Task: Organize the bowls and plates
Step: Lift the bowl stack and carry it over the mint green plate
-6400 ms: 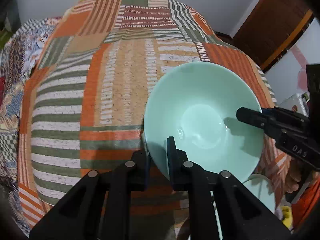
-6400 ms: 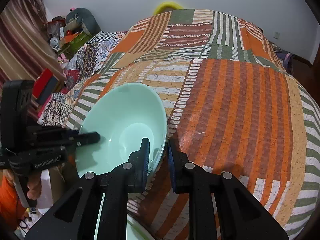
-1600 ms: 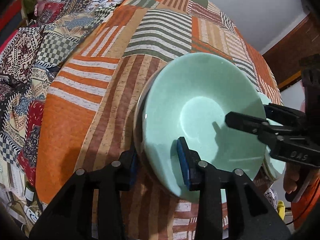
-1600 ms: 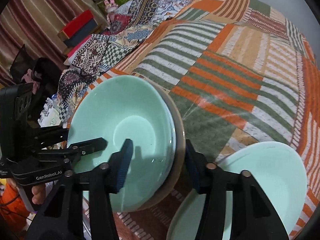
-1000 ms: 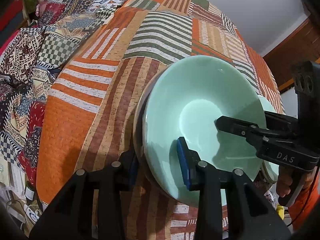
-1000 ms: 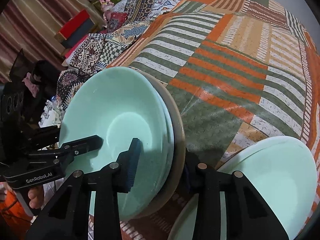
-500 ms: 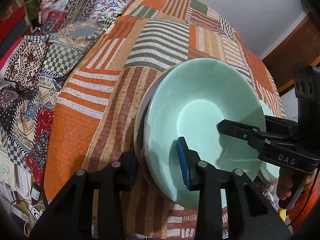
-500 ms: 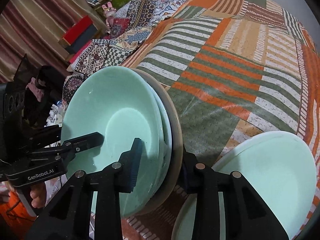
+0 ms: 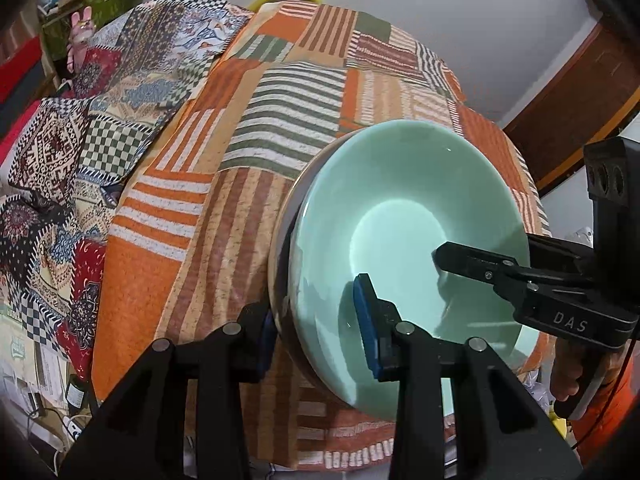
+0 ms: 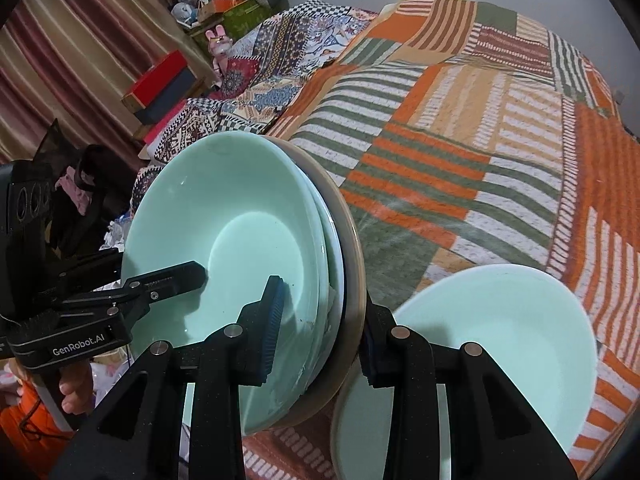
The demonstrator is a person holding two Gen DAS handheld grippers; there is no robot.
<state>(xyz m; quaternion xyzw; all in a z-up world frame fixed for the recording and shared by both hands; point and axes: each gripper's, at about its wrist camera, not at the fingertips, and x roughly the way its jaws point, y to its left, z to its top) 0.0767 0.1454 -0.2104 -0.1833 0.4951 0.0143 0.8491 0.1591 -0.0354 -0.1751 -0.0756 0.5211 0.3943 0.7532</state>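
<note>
A stack of mint-green bowls [image 9: 400,216] nested in a beige outer dish [image 10: 352,240] is held tilted above the striped patchwork cloth [image 9: 224,184]. My left gripper [image 9: 316,320] is shut on the stack's near rim, one blue pad inside the top bowl [image 10: 224,240], one outside. My right gripper [image 10: 320,328] is shut on the opposite rim the same way. Each gripper shows in the other's view. A second mint-green bowl [image 10: 500,340] sits on the cloth at the lower right of the right wrist view.
A darker patterned blanket [image 9: 60,152] lies to the left of the cloth. Boxes and toys [image 10: 224,8] stand by a striped curtain [image 10: 72,48] at the far left. A wooden door [image 9: 580,92] is at the right. The cloth's edge drops off below the stack.
6.4 s ago both grippers held a single green bowl; now it is nested in the stack and both grip the whole stack's rim. Over the last second the stack has tilted up and lifted slightly.
</note>
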